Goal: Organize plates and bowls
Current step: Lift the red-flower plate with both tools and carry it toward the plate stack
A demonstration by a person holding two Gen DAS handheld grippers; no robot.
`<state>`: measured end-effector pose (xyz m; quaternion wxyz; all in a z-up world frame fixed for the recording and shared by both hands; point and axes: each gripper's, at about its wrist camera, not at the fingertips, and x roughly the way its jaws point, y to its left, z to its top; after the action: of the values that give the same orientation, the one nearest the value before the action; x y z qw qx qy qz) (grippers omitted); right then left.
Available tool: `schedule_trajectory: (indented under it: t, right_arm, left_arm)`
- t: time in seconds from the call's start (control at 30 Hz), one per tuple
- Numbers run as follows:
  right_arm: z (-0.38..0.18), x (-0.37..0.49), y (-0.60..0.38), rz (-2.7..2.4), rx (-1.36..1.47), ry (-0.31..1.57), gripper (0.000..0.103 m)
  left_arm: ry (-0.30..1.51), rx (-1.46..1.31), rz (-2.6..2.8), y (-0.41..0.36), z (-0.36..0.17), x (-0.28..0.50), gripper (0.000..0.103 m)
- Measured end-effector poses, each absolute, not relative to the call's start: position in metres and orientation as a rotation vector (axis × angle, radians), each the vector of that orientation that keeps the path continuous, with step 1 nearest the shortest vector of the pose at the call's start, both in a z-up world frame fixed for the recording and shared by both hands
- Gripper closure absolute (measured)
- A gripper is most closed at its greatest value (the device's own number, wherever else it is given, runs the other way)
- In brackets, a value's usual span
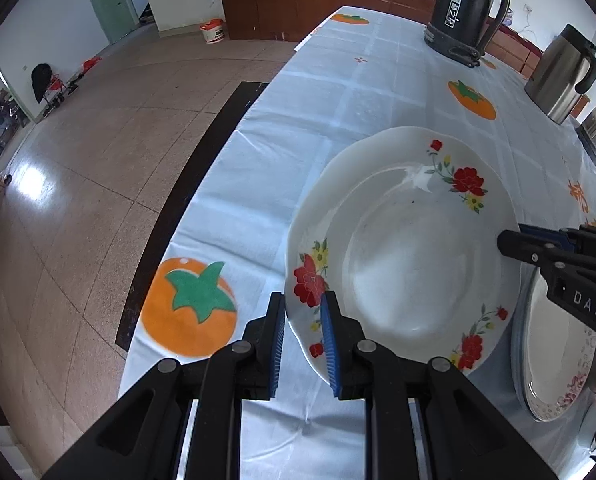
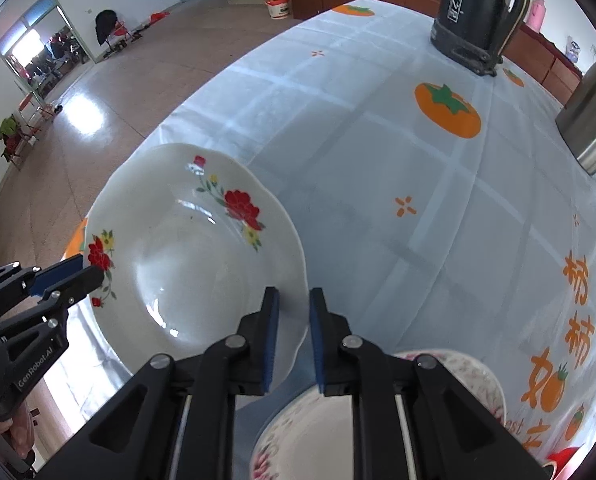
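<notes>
A: Entry. The flowered plate sits above the table, held at 2 opposite edges. The left gripper has its jaws narrowed onto the near rim by the red flower print; rim sits between the blue pads. The right gripper straddles the opposite rim, jaws narrow, though from the right wrist view I cannot tell whether both pads press the rim or merely bracket it.

B: Step in hand?

A: My reading: carry this plate over to the second plate, which lies just beside it on the table, partly under the right gripper, and stack it.

B: How to do it well?

A: Keep both grips level so the glazed rim does not slide out of the pads. Lower it centred over the second plate, rim to rim, then release 1 side at a time. Glazed ceramic is slick, so a shallow bite on the scalloped edge is the risk.

B: Surface and room?

A: Pale blue checked tablecloth with orange persimmon prints and orange characters. A black kettle and a steel jug stand at the far end, well apart from the plates. Beyond: tiled floor, wooden cabinets, a green door, a white bucket.
</notes>
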<state>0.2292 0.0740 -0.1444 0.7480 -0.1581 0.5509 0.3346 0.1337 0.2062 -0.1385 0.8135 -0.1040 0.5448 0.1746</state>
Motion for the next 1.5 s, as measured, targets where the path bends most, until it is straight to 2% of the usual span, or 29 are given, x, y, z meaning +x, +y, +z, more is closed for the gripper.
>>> schedule_trajectory:
  t: [0.77,1.5]
  right_arm:
    - [-0.106,0.193,0.038,0.757,-0.292,1.188,0.088]
    - [-0.1,0.177,-0.008,0.71,-0.25,1.175,0.088]
  left_arm:
    - [1.146,-0.218,0.359,0.177,-0.113,0.102,0.083]
    - [1.114,-0.177,0.315,0.138,-0.097,0.092,0.083]
